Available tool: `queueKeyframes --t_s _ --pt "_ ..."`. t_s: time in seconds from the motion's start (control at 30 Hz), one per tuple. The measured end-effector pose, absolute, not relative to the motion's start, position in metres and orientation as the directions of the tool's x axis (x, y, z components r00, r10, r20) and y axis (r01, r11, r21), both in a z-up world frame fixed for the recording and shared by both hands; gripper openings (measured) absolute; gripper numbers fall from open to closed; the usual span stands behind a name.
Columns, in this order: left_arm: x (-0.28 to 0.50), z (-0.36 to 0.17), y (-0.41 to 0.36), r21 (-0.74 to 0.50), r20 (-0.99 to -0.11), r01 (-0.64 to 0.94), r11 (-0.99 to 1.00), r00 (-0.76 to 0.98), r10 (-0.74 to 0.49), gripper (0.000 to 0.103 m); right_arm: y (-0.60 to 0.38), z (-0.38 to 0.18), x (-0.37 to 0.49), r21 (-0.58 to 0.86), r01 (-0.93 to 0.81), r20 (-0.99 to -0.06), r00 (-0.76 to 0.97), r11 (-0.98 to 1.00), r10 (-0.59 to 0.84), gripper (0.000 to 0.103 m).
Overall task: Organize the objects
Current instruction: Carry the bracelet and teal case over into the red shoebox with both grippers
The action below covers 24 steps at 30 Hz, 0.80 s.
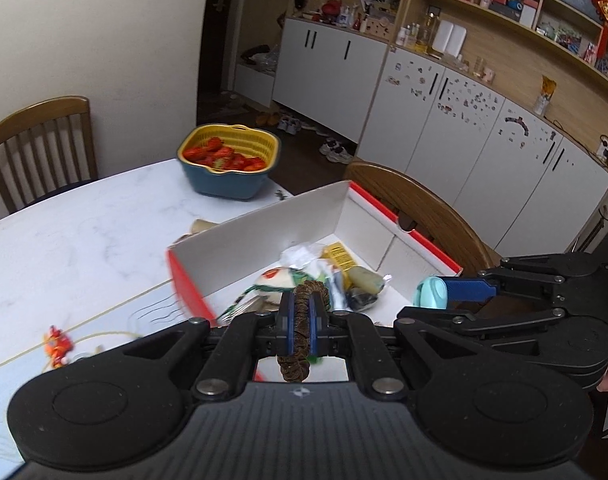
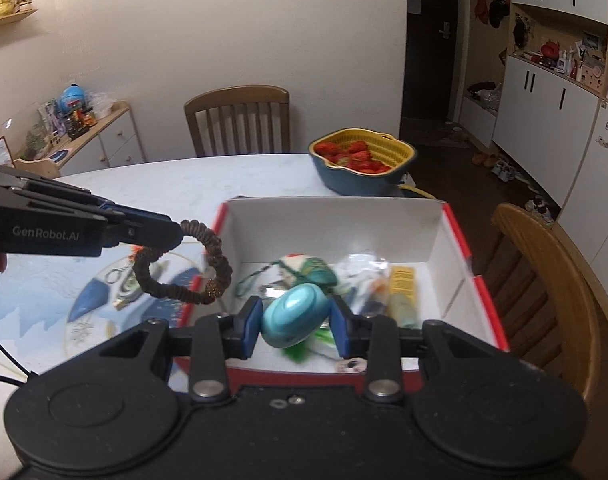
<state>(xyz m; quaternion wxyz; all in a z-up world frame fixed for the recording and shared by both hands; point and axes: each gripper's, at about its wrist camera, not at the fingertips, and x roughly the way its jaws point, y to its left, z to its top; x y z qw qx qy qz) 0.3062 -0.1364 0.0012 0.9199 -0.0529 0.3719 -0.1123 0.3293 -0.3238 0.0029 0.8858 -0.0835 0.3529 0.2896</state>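
Note:
My left gripper (image 1: 302, 312) is shut on a brown hair scrunchie (image 1: 308, 300), held at the near left edge of the open red-and-white box (image 1: 263, 240). From the right wrist view the scrunchie (image 2: 183, 268) hangs from the left gripper (image 2: 175, 232) beside the box (image 2: 456, 256). My right gripper (image 2: 296, 320) holds a teal oval case (image 2: 295, 316) between its pads, above the box's front part; it also shows in the left wrist view (image 1: 430, 292). The box holds several small items, among them a yellow packet (image 2: 402, 280).
A yellow-and-blue basket of strawberries (image 1: 229, 160) stands at the table's far side. Wooden chairs (image 2: 239, 120) (image 2: 544, 280) stand behind and to the right of the table. A small red toy (image 1: 57, 346) and a printed mat (image 2: 95, 300) lie left of the box.

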Motion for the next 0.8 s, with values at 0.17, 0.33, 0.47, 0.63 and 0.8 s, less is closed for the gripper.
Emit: queueKeyframes --t_s 0.17,0.33,0.47,0.63,0.8 --pt "0.328 -0.005 -0.162 -0.166 -0.687 0.189 0.968 0.682 -0.251 0.007 -0.343 -0.004 0.348 0.04 -0.563 -0.681 0.59 0.826 0.435 0.034" --pt "0.351 -0.012 -0.183 -0.142 -0.703 0.195 0.971 0.67 -0.237 0.007 -0.357 -0.015 0.369 0.033 -0.548 -0.697 0.587 0.836 0.412 0.034" --pt "0.371 -0.015 -0.193 -0.135 -0.71 0.194 0.972 0.665 -0.231 0.007 -0.364 -0.024 0.386 0.025 -0.548 -0.704 0.585 0.836 0.404 0.034" --pt "0.397 -0.018 -0.2 -0.172 -0.718 0.173 0.97 0.652 -0.244 0.007 -0.367 -0.035 0.405 0.023 -0.559 -0.72 0.566 0.829 0.401 0.034" --pt "0.423 -0.029 -0.206 -0.241 -0.739 0.144 0.96 0.614 -0.278 0.007 -0.363 -0.049 0.419 0.032 -0.588 -0.745 0.524 0.808 0.412 0.034"
